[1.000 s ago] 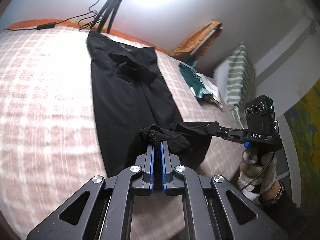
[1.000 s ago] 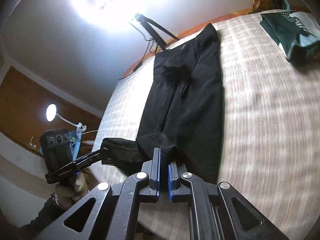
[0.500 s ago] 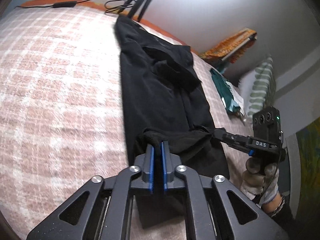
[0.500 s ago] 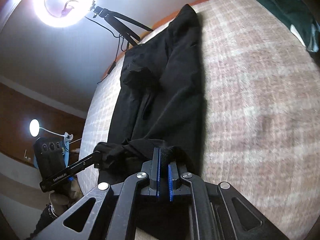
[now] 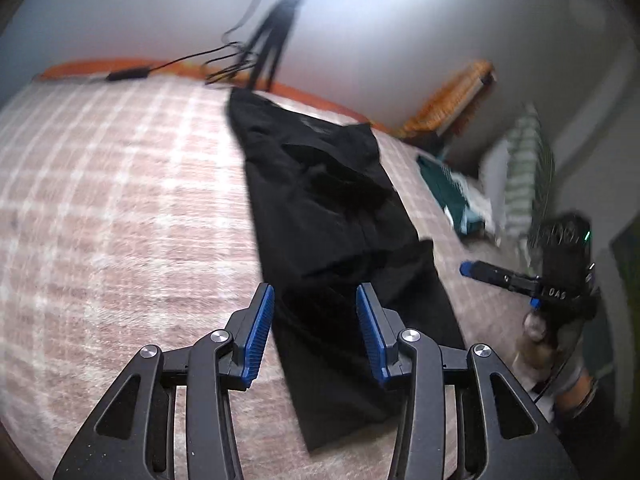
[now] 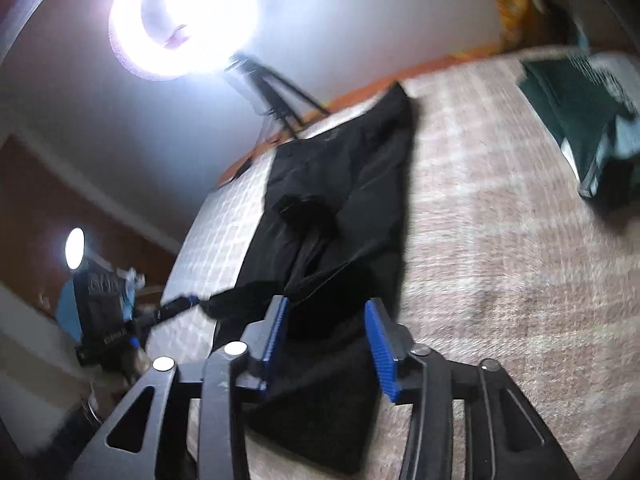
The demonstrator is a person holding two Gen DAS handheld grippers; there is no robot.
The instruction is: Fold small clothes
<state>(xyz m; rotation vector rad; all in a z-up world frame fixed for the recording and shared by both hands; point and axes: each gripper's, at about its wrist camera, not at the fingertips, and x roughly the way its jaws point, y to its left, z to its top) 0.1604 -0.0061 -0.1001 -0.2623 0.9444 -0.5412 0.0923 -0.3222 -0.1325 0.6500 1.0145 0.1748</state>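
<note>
Black trousers lie lengthwise on the pink checked bedspread, their near end folded back over the middle. My left gripper is open and empty, just above the folded near part. My right gripper is open and empty over the same garment. In the left wrist view the right gripper sits to the right of the trousers, apart from them. In the right wrist view the left gripper is at the cloth's left edge.
A folded dark green garment and a striped pillow lie at the bed's right side. A tripod with a bright ring light stands behind the bed's far edge. A small lamp is at the left.
Both grippers have opened and let go of the trouser end, which now lies folded over the garment. Both have pulled back slightly from the cloth.
</note>
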